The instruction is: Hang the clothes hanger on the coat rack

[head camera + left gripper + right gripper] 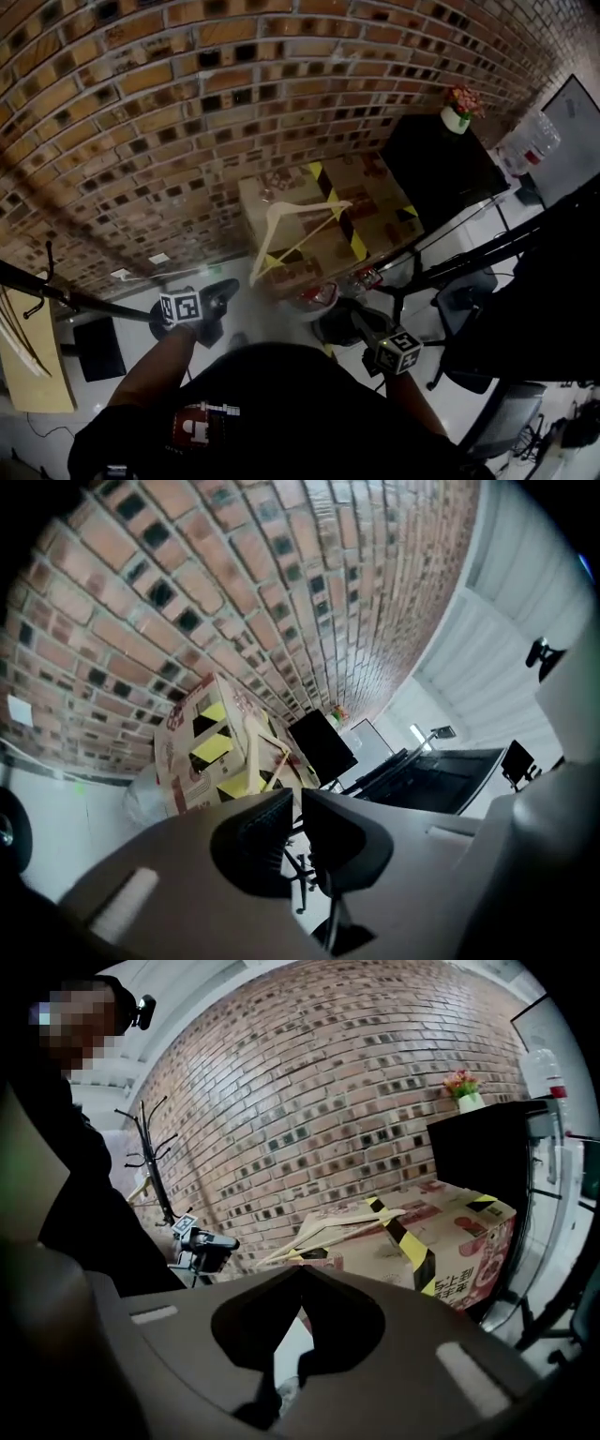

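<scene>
- Currently the clothes hanger (298, 230) lies flat on the cardboard box (384, 187), ahead of both grippers, its long axis slanting from the near-left corner toward the far-right edge
- My left gripper (232, 287), jaws closed and empty, looks nearer, by that corner
- My right gripper (358, 319), also closed and empty, points slightly down at the near edge
- The coat rack (56, 292) stands well off to the left
</scene>
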Tool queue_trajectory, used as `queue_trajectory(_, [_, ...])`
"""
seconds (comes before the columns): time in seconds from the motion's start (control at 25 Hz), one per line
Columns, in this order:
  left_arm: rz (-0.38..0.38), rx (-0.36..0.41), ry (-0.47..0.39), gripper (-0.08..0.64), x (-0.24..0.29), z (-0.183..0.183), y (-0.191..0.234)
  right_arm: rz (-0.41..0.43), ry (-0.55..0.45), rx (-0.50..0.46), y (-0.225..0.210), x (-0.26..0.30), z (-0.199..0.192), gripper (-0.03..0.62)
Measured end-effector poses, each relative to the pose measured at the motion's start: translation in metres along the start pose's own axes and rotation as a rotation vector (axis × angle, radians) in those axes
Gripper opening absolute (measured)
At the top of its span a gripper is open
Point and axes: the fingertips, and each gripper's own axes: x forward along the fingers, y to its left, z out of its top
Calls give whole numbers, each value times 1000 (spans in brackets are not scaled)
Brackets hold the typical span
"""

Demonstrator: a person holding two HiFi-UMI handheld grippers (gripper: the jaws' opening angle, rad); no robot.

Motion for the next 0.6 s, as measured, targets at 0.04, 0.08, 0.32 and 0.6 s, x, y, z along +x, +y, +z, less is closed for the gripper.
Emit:
queue_trajectory(0.04, [-10,-33,21,12,7,0,10,-19,7,5,0,0,-2,14])
queue_trajectory(0.08, [-22,-67,45,33,14,0,19,-39,12,13,0,0,-3,14])
queue_trajectory(0.32, [-65,-280,118,188,56,-2,65,-117,27,44,-2,-2,-5,14])
queue_trajectory(0.6, [-112,-352,130,229,103,-2,68,-178,46,69,-16,-18,-10,14])
